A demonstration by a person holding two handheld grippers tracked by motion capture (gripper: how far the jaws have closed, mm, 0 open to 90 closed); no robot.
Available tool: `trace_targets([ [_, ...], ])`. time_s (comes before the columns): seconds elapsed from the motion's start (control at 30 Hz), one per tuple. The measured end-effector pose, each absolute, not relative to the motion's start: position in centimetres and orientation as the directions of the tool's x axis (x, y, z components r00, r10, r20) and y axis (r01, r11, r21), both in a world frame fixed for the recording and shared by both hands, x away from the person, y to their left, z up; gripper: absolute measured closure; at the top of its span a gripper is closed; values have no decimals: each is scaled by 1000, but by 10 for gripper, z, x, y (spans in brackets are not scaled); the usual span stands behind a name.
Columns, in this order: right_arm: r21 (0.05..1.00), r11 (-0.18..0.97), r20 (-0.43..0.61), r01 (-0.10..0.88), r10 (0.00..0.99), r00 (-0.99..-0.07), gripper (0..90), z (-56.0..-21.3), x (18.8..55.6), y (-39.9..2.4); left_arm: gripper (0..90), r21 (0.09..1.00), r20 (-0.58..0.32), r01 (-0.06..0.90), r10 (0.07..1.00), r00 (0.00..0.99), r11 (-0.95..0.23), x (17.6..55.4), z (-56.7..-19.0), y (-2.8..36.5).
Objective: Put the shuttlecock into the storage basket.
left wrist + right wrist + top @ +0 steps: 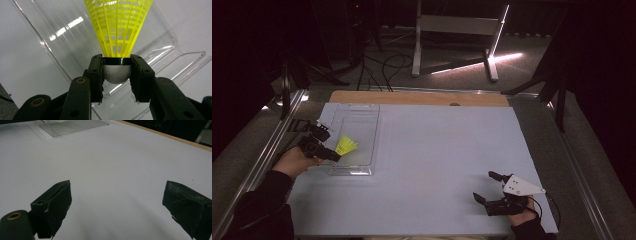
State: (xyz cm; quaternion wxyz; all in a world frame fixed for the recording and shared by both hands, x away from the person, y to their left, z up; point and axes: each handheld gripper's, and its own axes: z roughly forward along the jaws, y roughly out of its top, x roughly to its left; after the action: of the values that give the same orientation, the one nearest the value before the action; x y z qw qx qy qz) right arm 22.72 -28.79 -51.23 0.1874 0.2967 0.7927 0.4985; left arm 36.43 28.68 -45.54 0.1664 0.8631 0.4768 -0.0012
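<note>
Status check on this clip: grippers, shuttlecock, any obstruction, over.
Left gripper shut on yellow plastic shuttlecock, held by its grey rounded head above the clear plastic tray. Right gripper open, nothing between jaws, over the white tabletop. No obstruction seen.

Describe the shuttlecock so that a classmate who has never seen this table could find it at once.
Start at the pale board covering the table, then go to the clear plastic tray near its left edge. Above it the left claw clamps the shuttlecock by its grey rounded cap; its bright yellow mesh skirt is the only vivid colour here.
</note>
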Motion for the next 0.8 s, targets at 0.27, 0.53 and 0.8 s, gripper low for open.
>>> trace_targets([
  [0.27, 905, 324, -4, 277, 656, -755, 86, -512, 227, -288, 569, 327, -160, 825, 834, 529, -461, 366, -441, 287],
  [0.53, 903, 326, -4, 278, 655, -755, 86, -512, 227, -288, 341, 355, -139, 805, 825, 548, -475, 364, -427, 281],
  [0.8, 904, 324, -3, 278, 657, -754, 86, -512, 227, -288, 222, 386, -160, 786, 804, 572, -483, 363, -419, 272],
])
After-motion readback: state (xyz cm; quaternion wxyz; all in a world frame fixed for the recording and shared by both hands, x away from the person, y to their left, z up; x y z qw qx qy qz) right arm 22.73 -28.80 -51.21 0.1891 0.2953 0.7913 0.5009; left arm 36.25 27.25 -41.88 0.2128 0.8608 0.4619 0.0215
